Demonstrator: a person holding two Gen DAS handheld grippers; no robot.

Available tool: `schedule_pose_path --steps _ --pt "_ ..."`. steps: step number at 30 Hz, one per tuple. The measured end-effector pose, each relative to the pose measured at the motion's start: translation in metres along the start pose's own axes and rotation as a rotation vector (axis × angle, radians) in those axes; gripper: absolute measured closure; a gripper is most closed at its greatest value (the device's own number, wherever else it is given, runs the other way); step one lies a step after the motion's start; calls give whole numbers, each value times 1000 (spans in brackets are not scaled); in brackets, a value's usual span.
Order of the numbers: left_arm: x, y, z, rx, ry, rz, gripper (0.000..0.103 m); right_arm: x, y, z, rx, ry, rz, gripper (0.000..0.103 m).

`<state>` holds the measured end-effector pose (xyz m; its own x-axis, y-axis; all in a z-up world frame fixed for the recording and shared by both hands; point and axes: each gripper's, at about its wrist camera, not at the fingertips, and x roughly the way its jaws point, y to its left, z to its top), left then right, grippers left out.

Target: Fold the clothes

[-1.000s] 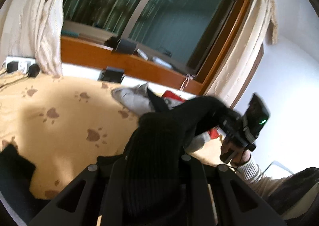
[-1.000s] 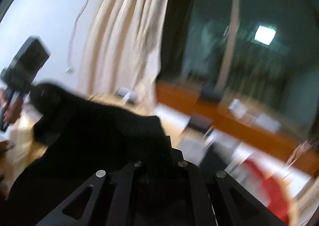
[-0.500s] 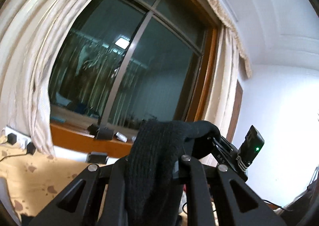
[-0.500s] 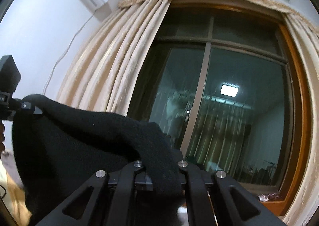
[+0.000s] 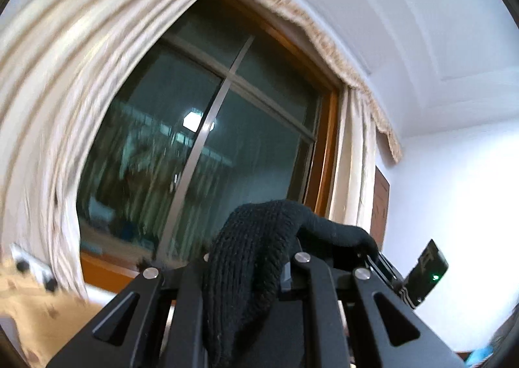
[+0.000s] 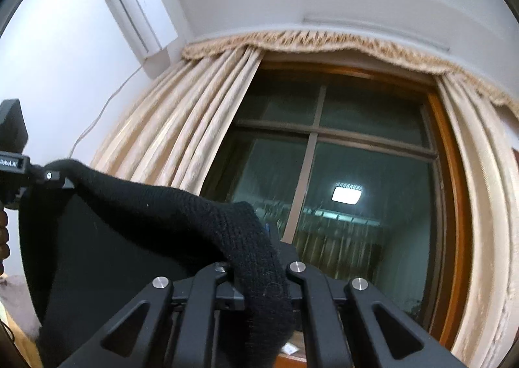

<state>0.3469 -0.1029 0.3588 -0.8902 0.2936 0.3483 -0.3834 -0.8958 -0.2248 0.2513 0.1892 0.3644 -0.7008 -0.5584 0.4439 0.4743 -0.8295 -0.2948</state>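
1. Both grippers are tilted upward, so most of what the two wrist cams catch is the dark window (image 6: 340,180) with its wooden frame, the cream curtains (image 5: 48,115) on either side and the fringed valance (image 6: 324,40) along the top.
2. The thing being folded is a black knit garment (image 5: 246,270), some kind of sweater by the look of it. It's held up in the air and strung between the two grippers.
3. The left gripper (image 5: 249,283) is clamped on a bunched edge of the knit. The fabric humps up over the fingers and fills the narrow gap between them.
4. The right gripper (image 6: 259,287) is pinched tight on another edge of the same garment, with the knit draped over and down between its fingers.
5. In the right wrist view the top edge of the garment runs as a taut-ish band off to the left, up to the other gripper at the picture's edge, and the rest of the cloth hangs below that line as a dark sheet.
6. In the left wrist view the knit stretches off to the right toward the right gripper, which shows a small green light on its body.
7. A person's hand (image 6: 3,235) is just peeking in at the far left edge of the right wrist view, under the left gripper.
8. Other stuff: a white air conditioner (image 6: 136,8) high on the wall left of the curtains, with a cable trailing down from it, and a ceiling light reflected in the glass. A bit of tan bedsheet (image 5: 42,313) with darker blotches sits in the bottom-left corner of the left wrist view, pretty blurred.
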Motion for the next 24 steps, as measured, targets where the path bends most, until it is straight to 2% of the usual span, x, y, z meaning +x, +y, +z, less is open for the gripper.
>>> schedule_pose_path --steps 4,8,12,20,24 --pt "-12 -31 23 43 -47 -30 85 -21 -7 26 0 -67 -53 97" --pt "-22 -56 41 90 -85 -20 85 -42 -7 47 -33 -149 -112 97" --pt "-30 -73 57 136 -116 5 83 -58 -10 67 -36 -216 -132 97" --pt "-48 -93 96 197 -213 123 81 -59 -5 111 -49 -292 -61 97" --pt "-56 -107 100 281 -271 187 72 -65 1 118 -74 -319 -38 97"
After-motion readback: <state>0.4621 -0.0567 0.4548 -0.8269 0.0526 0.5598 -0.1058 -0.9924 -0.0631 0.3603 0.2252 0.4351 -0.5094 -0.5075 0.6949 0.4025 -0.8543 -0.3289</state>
